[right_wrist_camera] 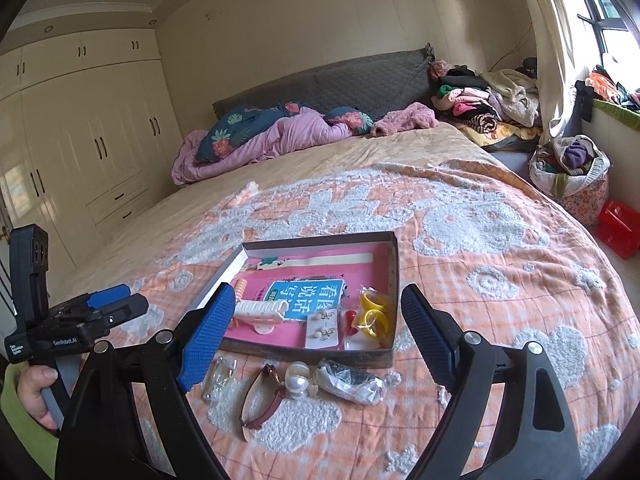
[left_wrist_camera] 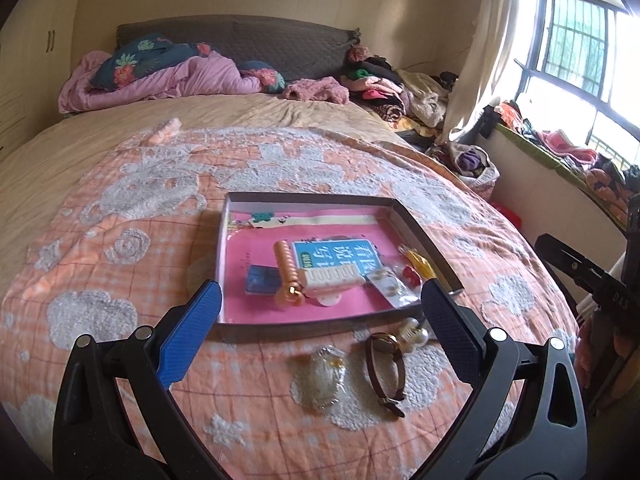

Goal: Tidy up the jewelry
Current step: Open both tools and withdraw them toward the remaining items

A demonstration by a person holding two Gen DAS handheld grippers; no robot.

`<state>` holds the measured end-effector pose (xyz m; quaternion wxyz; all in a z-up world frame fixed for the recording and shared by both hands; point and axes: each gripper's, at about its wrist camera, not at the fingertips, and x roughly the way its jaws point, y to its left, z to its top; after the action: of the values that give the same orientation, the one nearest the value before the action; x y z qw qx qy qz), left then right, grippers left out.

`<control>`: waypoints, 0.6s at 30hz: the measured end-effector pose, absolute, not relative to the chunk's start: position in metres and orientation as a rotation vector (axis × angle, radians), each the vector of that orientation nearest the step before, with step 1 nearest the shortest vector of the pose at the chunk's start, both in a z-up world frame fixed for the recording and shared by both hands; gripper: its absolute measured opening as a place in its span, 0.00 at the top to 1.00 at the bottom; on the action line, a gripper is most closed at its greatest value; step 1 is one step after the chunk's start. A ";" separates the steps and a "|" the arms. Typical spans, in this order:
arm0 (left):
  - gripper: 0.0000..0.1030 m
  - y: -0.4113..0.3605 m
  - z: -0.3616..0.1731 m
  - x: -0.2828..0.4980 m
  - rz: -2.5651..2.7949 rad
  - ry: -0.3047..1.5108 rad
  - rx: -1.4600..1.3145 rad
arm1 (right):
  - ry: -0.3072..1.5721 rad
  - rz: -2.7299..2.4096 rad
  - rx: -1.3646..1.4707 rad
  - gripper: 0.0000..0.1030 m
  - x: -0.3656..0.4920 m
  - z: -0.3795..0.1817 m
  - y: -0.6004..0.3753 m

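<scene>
While both your jaws stand wide and empty, left gripper [left_wrist_camera: 320,320] and right gripper [right_wrist_camera: 320,328] hover above the blanket [right_wrist_camera: 500,280]; watch [right_wrist_camera: 264,400], pearl clip [right_wrist_camera: 298,378] and bagged pieces lie just outside the box [right_wrist_camera: 394,280].

I count one shallow grey cardboard box [right_wrist_camera: 394,280] on the peach-and-white tufted bedspread [right_wrist_camera: 500,280]. Inside it I see one pink-and-blue booklet [right_wrist_camera: 308,294], one white plastic hair claw [right_wrist_camera: 260,312], one ribbed orange hair clip [left_wrist_camera: 287,270], one small dark blue card [left_wrist_camera: 261,280], one white earring card [right_wrist_camera: 322,330] carrying two pairs of earrings, and two yellow plastic rings [right_wrist_camera: 374,312]. Outside the box, on the spread, I make out one brown-strapped wristwatch [right_wrist_camera: 266,398], one pearl hair clip [right_wrist_camera: 298,380] with two large beads, and two clear plastic packets [right_wrist_camera: 350,382], one on either side of the watch.
</scene>
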<state>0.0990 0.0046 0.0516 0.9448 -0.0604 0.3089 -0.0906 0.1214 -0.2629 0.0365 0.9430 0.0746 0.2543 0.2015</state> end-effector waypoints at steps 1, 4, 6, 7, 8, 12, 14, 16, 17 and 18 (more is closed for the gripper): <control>0.09 0.001 0.051 0.098 -0.189 0.631 -0.118 | 0.520 0.411 0.150 0.19 0.120 0.037 -0.263; 0.09 -0.004 0.050 0.096 -0.200 0.638 -0.109 | 0.522 0.409 0.145 0.19 0.116 0.037 -0.265; 0.09 -0.007 0.049 0.094 -0.205 0.641 -0.105 | 0.527 0.408 0.144 0.19 0.114 0.036 -0.266; 0.09 -0.010 0.048 0.093 -0.210 0.643 -0.101 | 0.529 0.405 0.145 0.19 0.113 0.036 -0.267; 0.09 -0.010 0.048 0.092 -0.213 0.644 -0.099 | 0.530 0.404 0.146 0.19 0.112 0.035 -0.269; 0.09 -0.020 0.045 0.089 -0.224 0.656 -0.076 | 0.540 0.406 0.144 0.19 0.109 0.033 -0.271; 0.09 -0.023 0.043 0.088 -0.229 0.663 -0.071 | 0.547 0.406 0.142 0.19 0.107 0.031 -0.273; 0.09 -0.027 0.040 0.087 -0.236 0.671 -0.065 | 0.557 0.405 0.138 0.19 0.105 0.029 -0.275; 0.09 -0.028 0.038 0.087 -0.237 0.676 -0.062 | 0.560 0.403 0.136 0.19 0.104 0.027 -0.275; 0.09 -0.030 0.037 0.087 -0.240 0.680 -0.059 | 0.565 0.401 0.135 0.19 0.104 0.026 -0.276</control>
<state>0.0866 -0.0297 0.0369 0.9352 -0.0287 0.3328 -0.1172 0.1042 -0.2763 0.0258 0.9384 0.0661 0.2767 0.1964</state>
